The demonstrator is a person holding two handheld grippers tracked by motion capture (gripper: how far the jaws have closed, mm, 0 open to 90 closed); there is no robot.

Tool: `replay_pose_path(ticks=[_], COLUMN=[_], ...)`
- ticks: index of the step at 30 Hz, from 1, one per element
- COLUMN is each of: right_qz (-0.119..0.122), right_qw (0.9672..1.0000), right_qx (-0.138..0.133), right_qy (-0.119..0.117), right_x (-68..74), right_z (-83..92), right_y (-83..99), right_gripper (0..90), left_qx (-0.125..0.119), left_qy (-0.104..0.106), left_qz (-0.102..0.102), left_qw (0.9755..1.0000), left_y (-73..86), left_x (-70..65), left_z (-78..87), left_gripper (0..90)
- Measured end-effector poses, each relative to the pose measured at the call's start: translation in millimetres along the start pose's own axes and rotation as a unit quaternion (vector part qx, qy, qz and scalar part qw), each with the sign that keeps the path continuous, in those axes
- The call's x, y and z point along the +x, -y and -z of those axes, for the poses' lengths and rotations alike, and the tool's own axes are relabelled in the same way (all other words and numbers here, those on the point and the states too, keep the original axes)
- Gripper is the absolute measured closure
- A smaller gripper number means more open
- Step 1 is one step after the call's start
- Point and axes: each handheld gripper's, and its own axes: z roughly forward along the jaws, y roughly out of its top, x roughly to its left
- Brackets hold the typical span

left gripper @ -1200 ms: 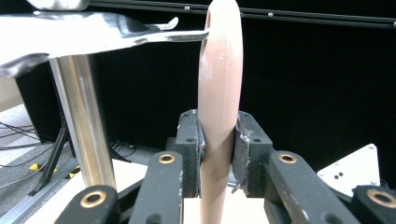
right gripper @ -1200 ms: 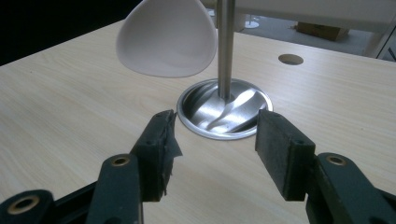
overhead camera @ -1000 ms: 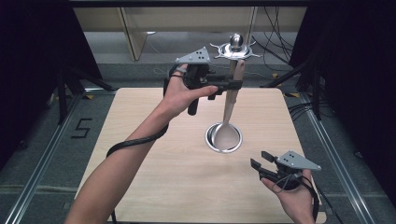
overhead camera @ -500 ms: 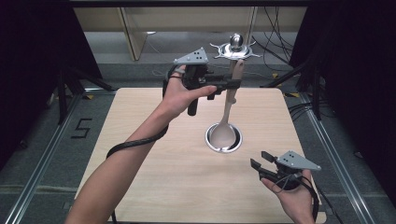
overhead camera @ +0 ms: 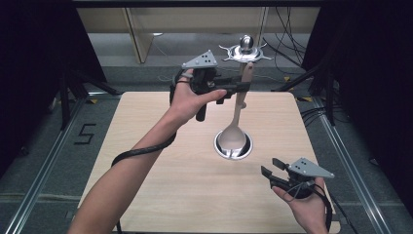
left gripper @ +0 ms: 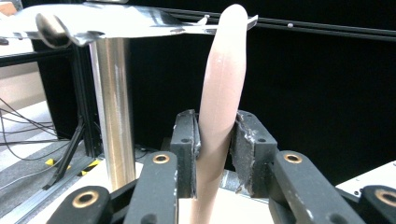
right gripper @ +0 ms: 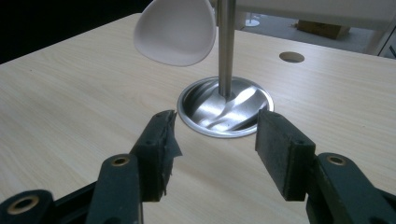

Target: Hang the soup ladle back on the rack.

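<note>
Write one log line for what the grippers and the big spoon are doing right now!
left gripper: jaws just easing open, spoon handle between them, beside stand | right gripper: open, holding nothing, above table

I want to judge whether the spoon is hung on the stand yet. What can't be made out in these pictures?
- Spoon tip: in the left gripper view it overlaps the stand's top plate; whether it hangs on a hook is unclear.
- Spoon bowl: cut off by the top edge of the right gripper view.
- Stand pole: hidden behind the spoon in the high view.
</note>
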Motion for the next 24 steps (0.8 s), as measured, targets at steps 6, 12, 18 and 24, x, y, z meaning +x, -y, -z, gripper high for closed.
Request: replay_pose_path(ticks=[6,12,18,24], right_qz=[0.001,0.01,-0.009,-0.016], right_qw=[1.0,0.9999,0.9999,0.9998], right_qx=[-0.009,-0.002,-0.004,-0.002], right_qy=[0.002,0.01,0.009,0.015], right_x=[0.3,-1.5,-0.5,0.3], right_z=[-1.6,0.1,0.4,1.9], right_y=[0.6,0.7,0.7,0.5], right_gripper=[47.8,47.6,47.3,46.9], left_qx=[0.017,0.033,0.041,0.044], left_qy=[-0.036,-0.071,-0.091,-0.097], left_qz=[-0.013,-0.036,-0.05,-0.054], left_qw=[0.9991,0.9962,0.9937,0.9929], left_y=[2.8,10.0,15.1,20.1], left_x=[-9.0,-14.2,-22.5,-30.3], left_z=[4.1,12.1,26.6,42.8], left_gripper=[58.1,45.2,35.5,32.0])
